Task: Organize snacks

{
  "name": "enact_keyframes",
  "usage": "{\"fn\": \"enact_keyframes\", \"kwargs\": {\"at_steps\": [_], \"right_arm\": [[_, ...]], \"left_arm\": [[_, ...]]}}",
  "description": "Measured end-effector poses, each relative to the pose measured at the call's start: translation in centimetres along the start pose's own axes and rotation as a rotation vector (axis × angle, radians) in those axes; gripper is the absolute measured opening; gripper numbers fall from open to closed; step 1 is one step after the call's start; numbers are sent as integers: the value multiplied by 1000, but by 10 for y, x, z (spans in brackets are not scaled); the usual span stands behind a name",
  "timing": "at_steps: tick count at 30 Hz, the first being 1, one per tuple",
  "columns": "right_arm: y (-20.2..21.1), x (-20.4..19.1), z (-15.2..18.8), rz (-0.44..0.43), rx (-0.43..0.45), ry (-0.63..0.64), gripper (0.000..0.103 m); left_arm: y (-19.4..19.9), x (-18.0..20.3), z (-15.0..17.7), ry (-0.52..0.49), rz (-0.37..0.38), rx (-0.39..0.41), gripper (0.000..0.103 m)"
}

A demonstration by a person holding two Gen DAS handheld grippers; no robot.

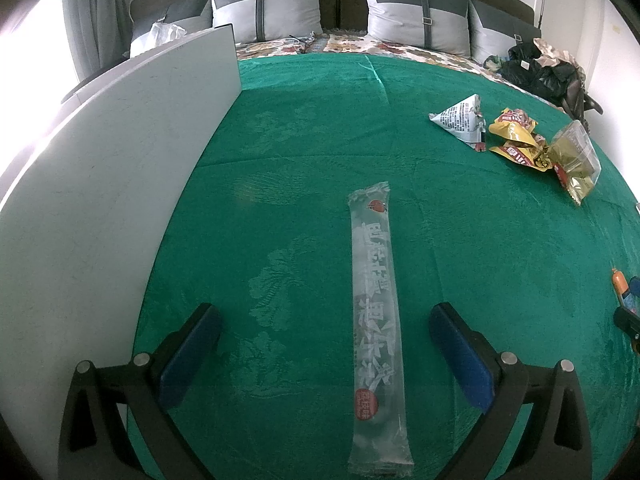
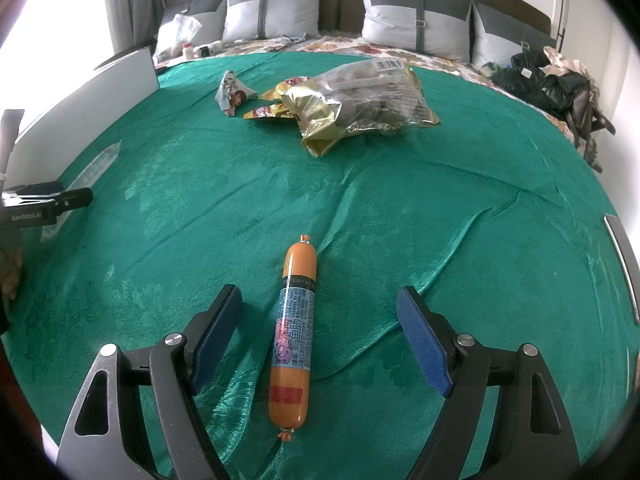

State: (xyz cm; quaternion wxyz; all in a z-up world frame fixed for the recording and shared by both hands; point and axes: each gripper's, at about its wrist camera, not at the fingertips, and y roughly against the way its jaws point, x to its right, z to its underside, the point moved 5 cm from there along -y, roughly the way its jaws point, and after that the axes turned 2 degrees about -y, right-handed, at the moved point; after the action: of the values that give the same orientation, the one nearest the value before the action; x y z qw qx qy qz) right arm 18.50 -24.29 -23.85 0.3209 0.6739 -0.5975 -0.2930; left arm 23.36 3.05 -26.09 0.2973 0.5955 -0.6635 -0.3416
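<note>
A long clear snack stick packet [image 1: 376,320] lies lengthwise on the green cloth, between the spread blue pads of my left gripper [image 1: 324,316], which is open and apart from it. An orange sausage [image 2: 294,340] lies on the cloth between the pads of my right gripper [image 2: 320,304], also open and not touching it. Farther back sit a white triangular packet [image 2: 232,92], yellow packets [image 2: 276,110] and a large clear-and-gold bag [image 2: 368,96]. The left gripper [image 2: 60,200] and the stick packet [image 2: 96,164] also show at the right wrist view's left edge.
A white board [image 1: 120,160] stands on edge along the left side of the green cloth [image 1: 320,140]. Grey pillows [image 2: 272,8] line the headboard. Dark bags and clothes [image 2: 552,80] lie at the far right. A plastic bag and small bottles [image 2: 184,40] sit at the far left.
</note>
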Motion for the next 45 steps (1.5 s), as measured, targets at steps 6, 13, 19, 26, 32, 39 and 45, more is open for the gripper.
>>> {"fn": "enact_keyframes", "kwargs": {"at_steps": [6, 13, 19, 26, 32, 39, 45], "right_arm": [[0, 0, 0, 0, 0, 0, 82], [0, 0, 0, 0, 0, -1, 82], [-1, 0, 0, -1, -8, -6, 82], [3, -3, 0, 28, -182, -48, 75], [7, 1, -1, 40, -219, -89, 17], [16, 9, 2, -98, -232, -320, 17], [34, -3, -11, -268, -163, -501, 17]], "left_arm": [[0, 0, 0, 0, 0, 0, 103], [0, 0, 0, 0, 0, 0, 103], [2, 3, 1, 20, -2, -41, 103], [14, 37, 4, -88, 73, -113, 78], [32, 32, 2, 3, 177, -141, 18], [58, 18, 26, 140, 314, -116, 18], [94, -6, 31, 256, 454, -56, 18]]}}
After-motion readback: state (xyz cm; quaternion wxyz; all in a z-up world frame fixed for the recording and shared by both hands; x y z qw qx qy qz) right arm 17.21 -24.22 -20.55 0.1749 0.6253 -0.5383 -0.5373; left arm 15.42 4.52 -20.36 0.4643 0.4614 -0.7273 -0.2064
